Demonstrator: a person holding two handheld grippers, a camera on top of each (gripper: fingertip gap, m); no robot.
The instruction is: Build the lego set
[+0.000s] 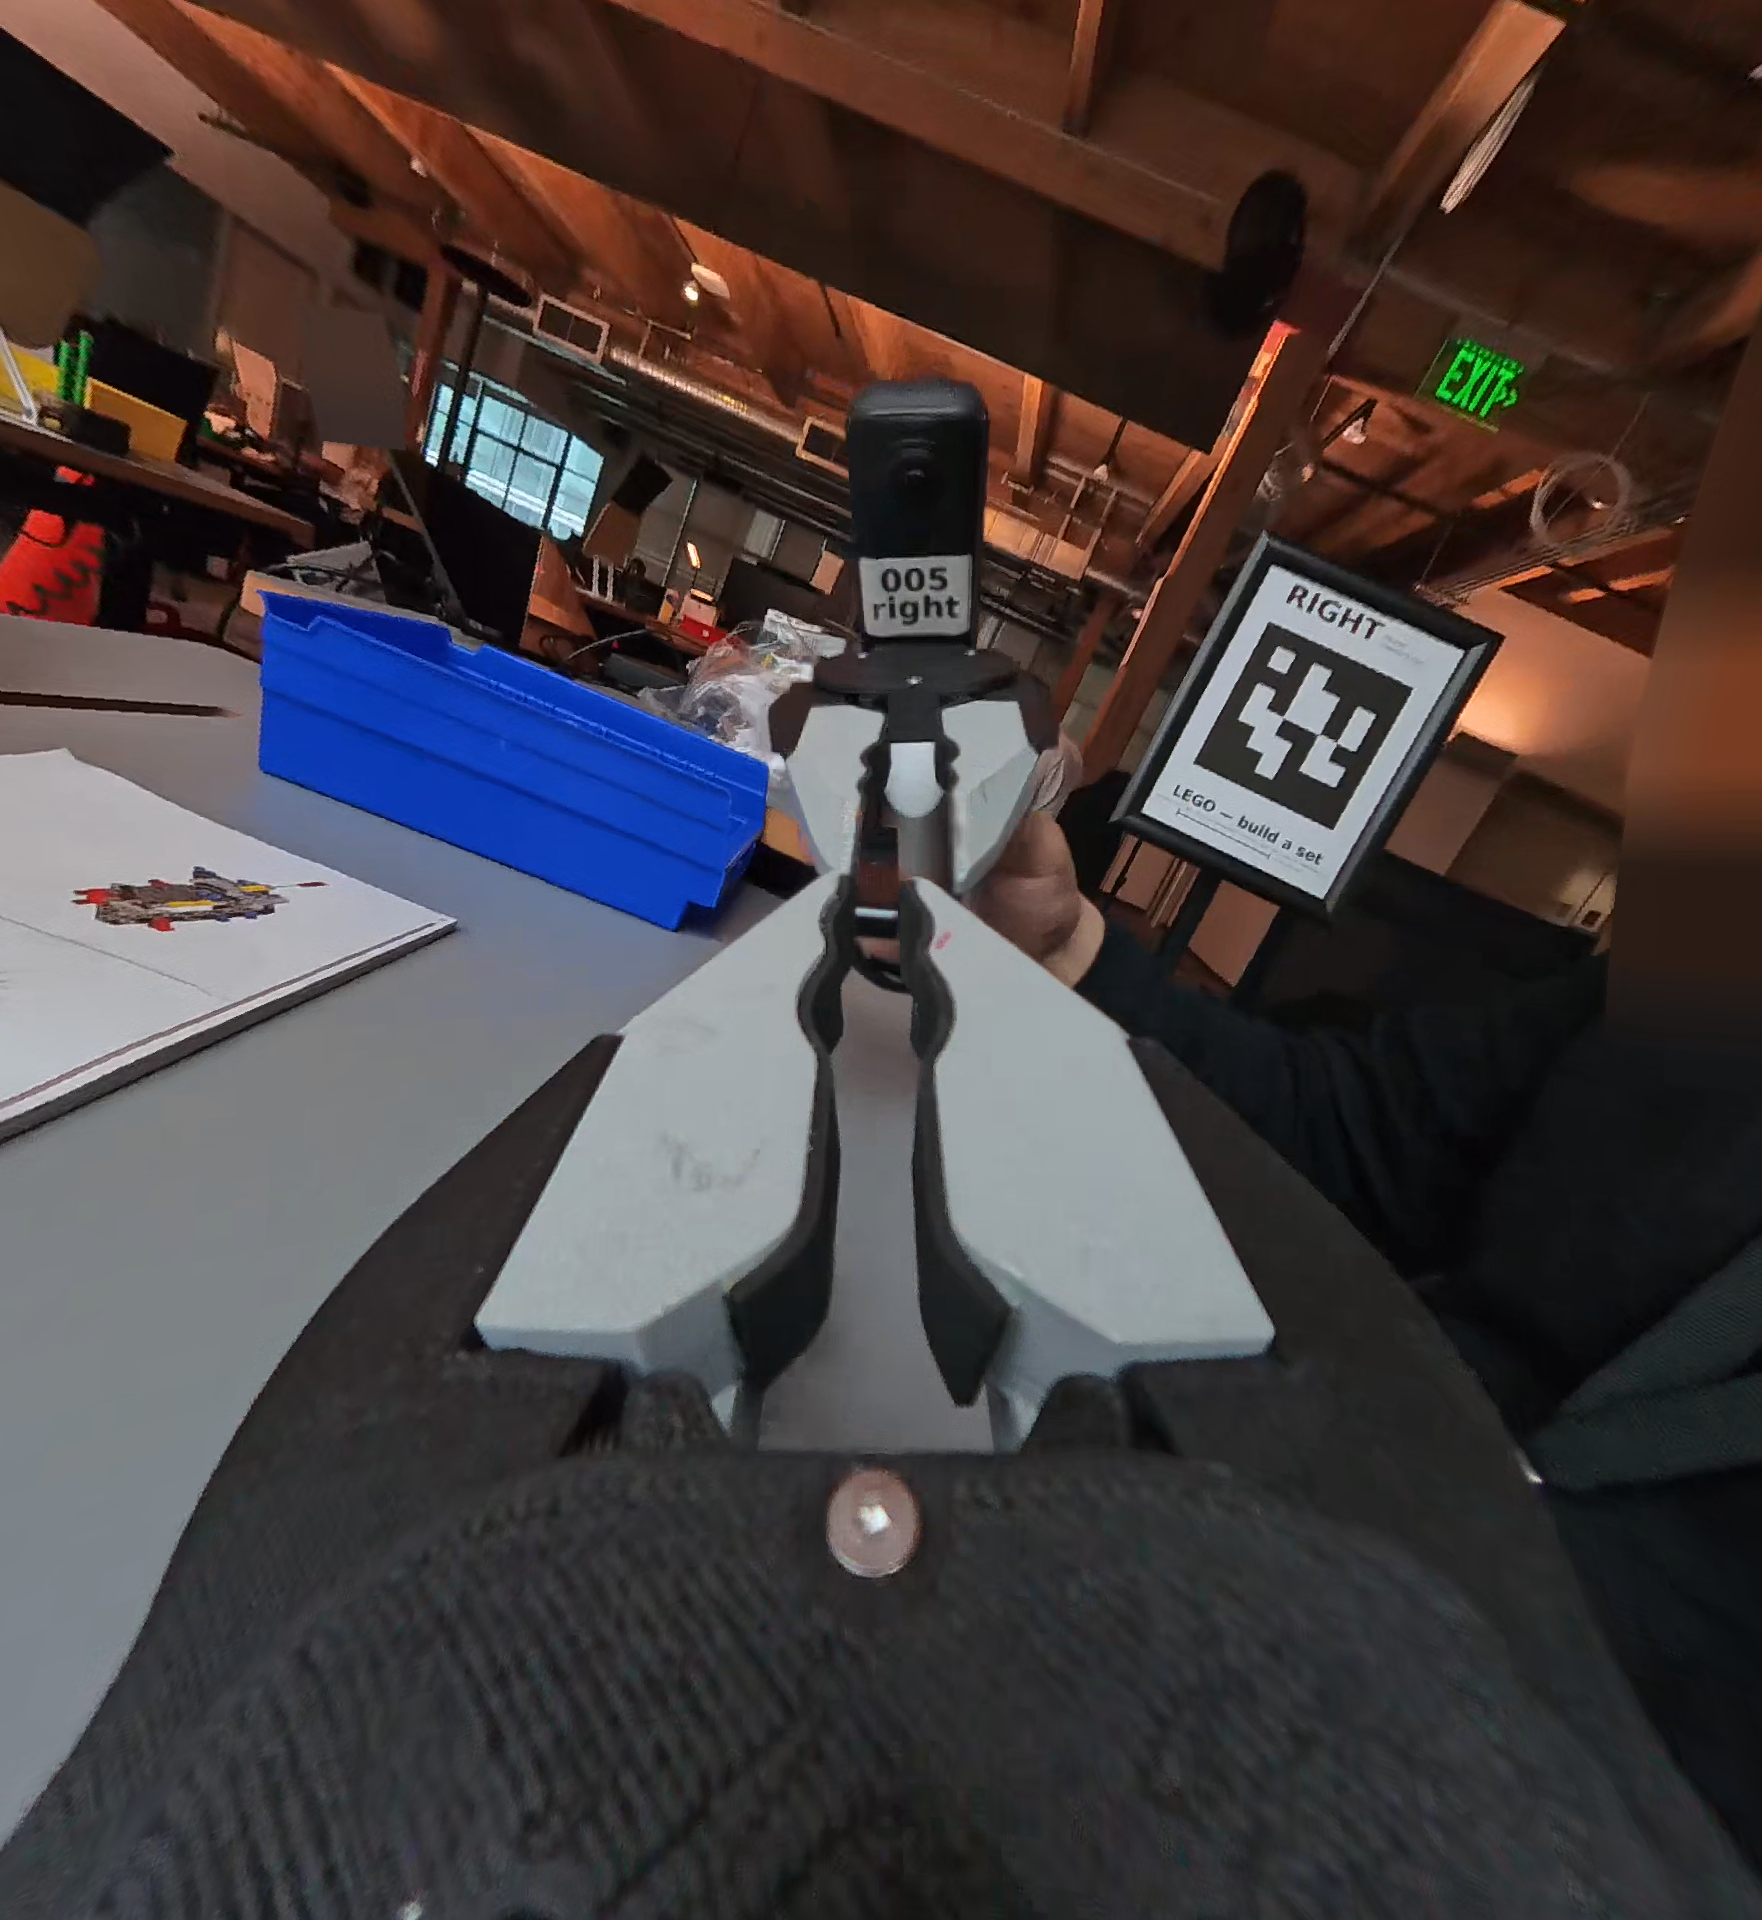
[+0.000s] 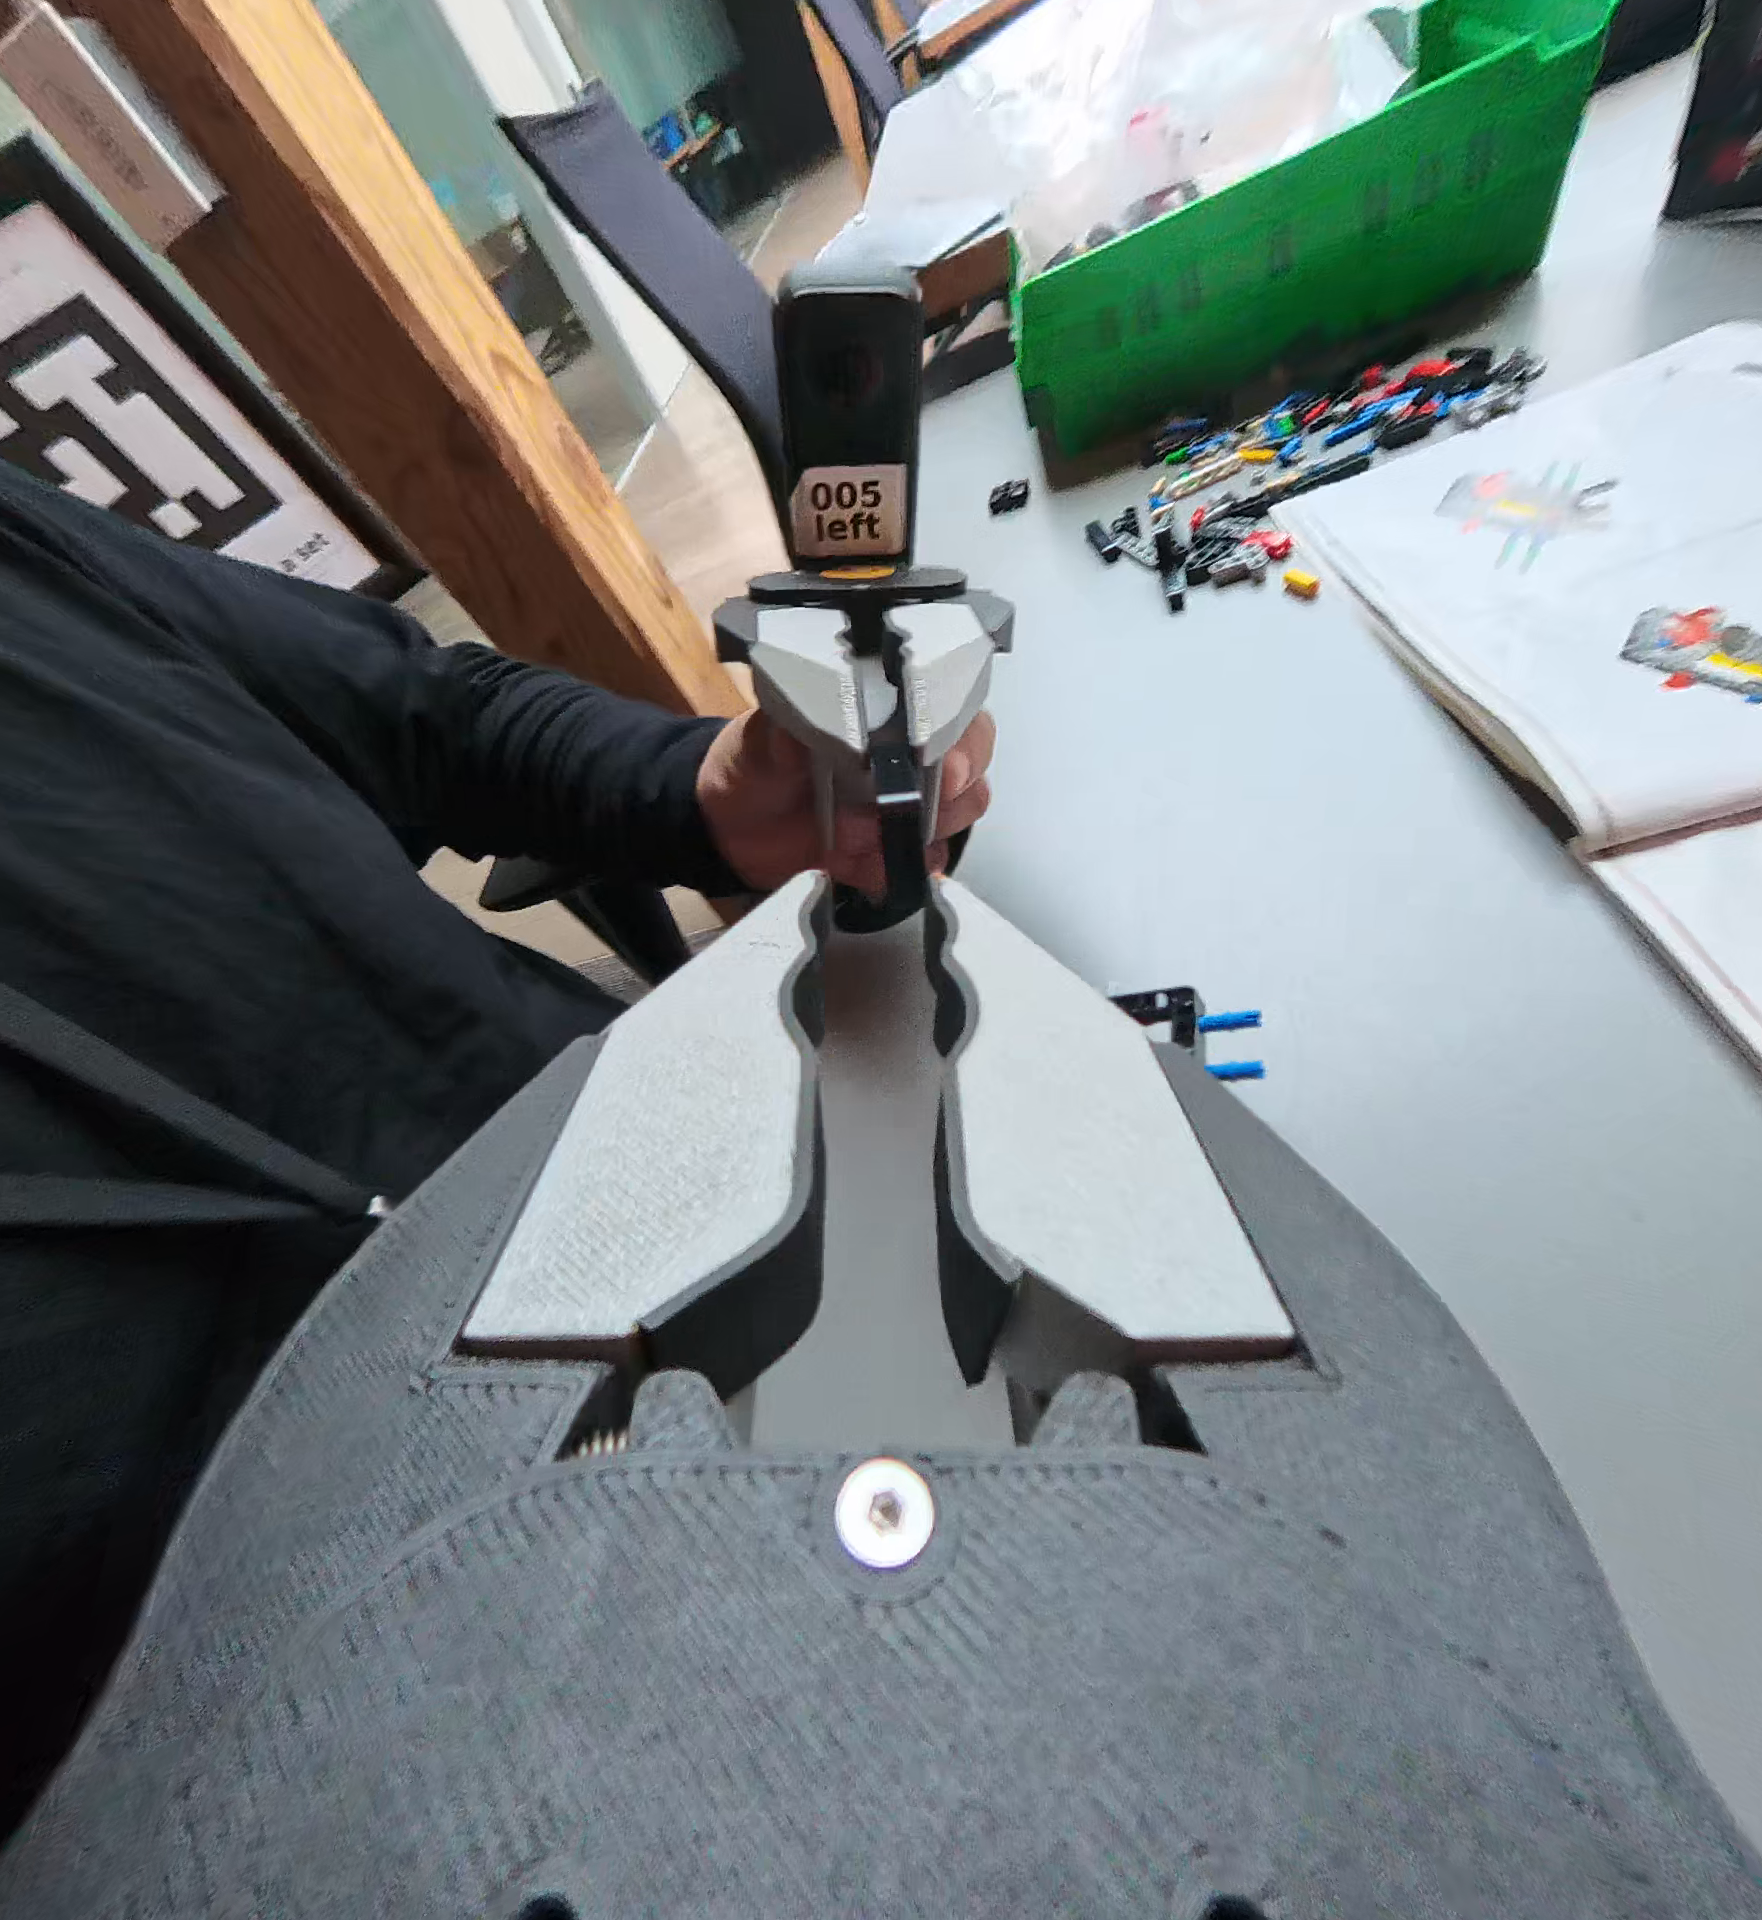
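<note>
My L gripper is clamped on the black beam, long axis pointing straight at my R gripper. R jaws part-open, beam's free end just inside tips, dead ahead.

White labels on cameras, framed sign, green ceiling sign (wording withheld)

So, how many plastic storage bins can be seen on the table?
2. A blue bin stands beyond the instruction booklet in the left wrist view. A green bin stands behind the loose pieces in the right wrist view. Others may be outside view.
</note>
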